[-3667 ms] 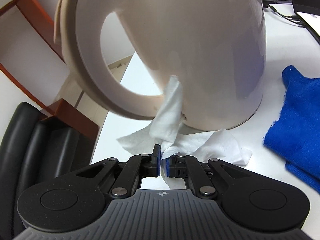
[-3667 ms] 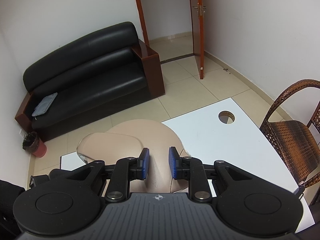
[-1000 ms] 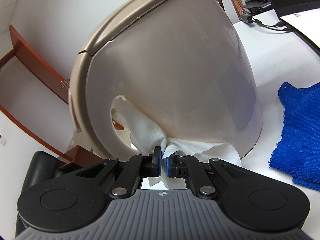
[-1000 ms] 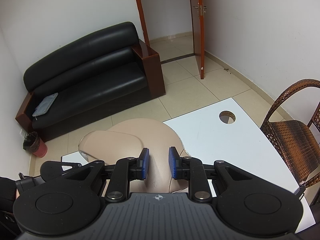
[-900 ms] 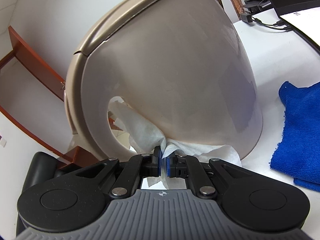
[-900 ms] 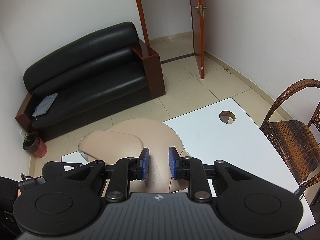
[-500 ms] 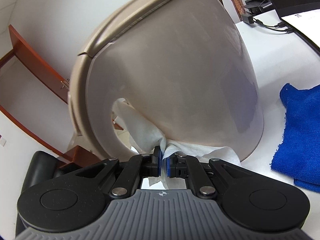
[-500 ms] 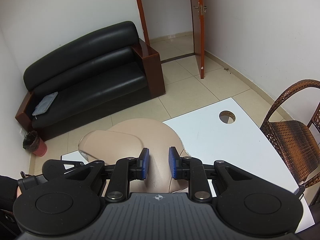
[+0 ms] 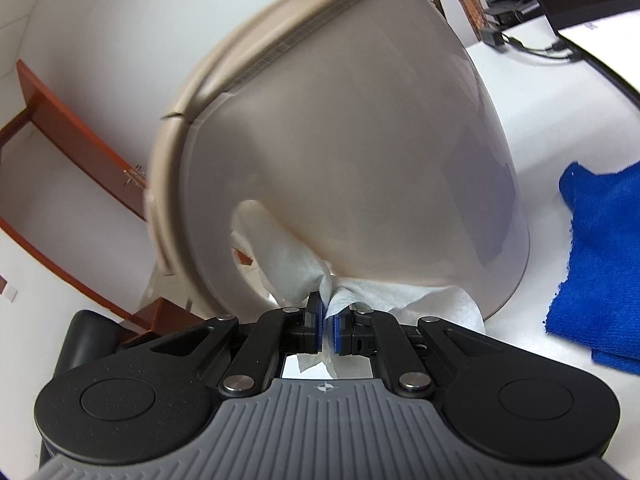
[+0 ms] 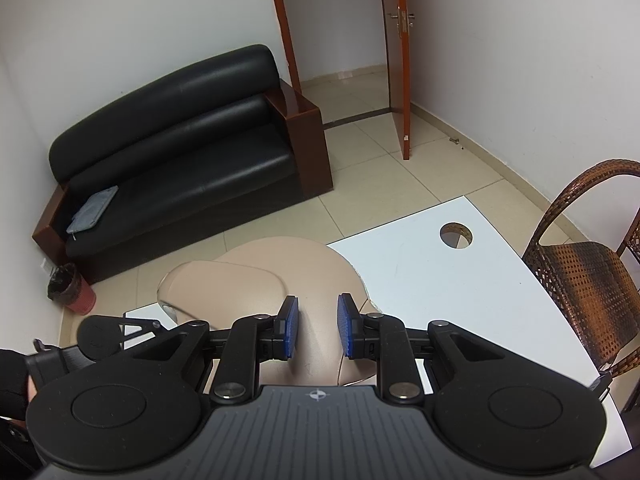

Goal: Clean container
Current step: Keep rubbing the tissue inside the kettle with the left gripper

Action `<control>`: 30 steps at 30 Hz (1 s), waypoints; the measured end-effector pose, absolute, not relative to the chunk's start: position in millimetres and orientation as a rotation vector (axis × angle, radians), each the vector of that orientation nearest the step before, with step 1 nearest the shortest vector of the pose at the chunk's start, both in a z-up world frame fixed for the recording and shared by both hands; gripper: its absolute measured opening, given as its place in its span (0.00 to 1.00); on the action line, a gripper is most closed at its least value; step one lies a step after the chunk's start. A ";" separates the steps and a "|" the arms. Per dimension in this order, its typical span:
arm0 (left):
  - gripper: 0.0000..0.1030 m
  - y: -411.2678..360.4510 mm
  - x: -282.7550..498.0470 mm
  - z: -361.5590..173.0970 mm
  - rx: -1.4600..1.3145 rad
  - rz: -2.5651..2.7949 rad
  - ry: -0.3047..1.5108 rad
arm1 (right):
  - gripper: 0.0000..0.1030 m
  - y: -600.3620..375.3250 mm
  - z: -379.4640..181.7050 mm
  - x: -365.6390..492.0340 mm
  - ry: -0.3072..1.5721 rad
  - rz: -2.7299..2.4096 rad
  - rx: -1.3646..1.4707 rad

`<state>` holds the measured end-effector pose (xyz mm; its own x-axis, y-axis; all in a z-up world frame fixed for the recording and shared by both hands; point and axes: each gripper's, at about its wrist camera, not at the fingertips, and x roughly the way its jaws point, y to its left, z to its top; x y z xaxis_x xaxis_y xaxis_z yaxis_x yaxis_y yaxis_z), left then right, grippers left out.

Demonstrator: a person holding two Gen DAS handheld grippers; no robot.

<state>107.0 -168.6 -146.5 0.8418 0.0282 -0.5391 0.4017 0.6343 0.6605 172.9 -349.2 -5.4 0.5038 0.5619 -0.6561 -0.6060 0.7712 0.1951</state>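
The left tool (image 9: 327, 322) has its 2 blue pads pinched on a crumpled white paper wipe (image 9: 304, 268), and the wipe is pressed against the lower side of the beige kettle (image 9: 352, 160), right where the handle loop opens. Part of the wipe runs up through that handle opening, and the rest spreads flat on the white tabletop (image 9: 560, 120) under the kettle's base edge. The kettle fills most of the left wrist view and leans in the picture, lid rim up top, though the fisheye makes the real tilt hard to judge. A blue cloth (image 9: 600, 260) lies bunched on the tabletop to the right of the kettle, near it but not touching. Black cables (image 9: 532, 46) trail across the far right corner.

Over to the right wrist view: the right tool (image 10: 318, 330) sits above the kettle's lid end, its 2 pads clamped on the beige handle, which fills the gap between them. The kettle (image 10: 280, 264) stands at the near-left edge of the tabletop (image 10: 460, 292), which has a round cable hole (image 10: 456, 235) farther out. At the lower left, a dark-sleeved hand (image 10: 14, 380) holds the other tool's body. Behind, a black sofa (image 10: 180, 140) sits against the wall, a wicker chair (image 10: 592, 272) stands at the right, and a small red bin (image 10: 72, 294) rests on the floor.
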 end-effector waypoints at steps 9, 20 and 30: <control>0.06 -172.4 109.9 -156.1 0.893 -0.205 0.531 | 0.23 -350.4 -1.6 175.1 0.768 0.709 -0.065; 0.07 -164.2 104.7 -137.9 0.893 -0.221 0.534 | 0.23 -344.2 4.3 174.2 0.771 0.699 -0.094; 0.07 -169.9 115.5 -150.9 0.887 -0.215 0.552 | 0.23 -337.2 11.5 175.0 0.777 0.693 -0.109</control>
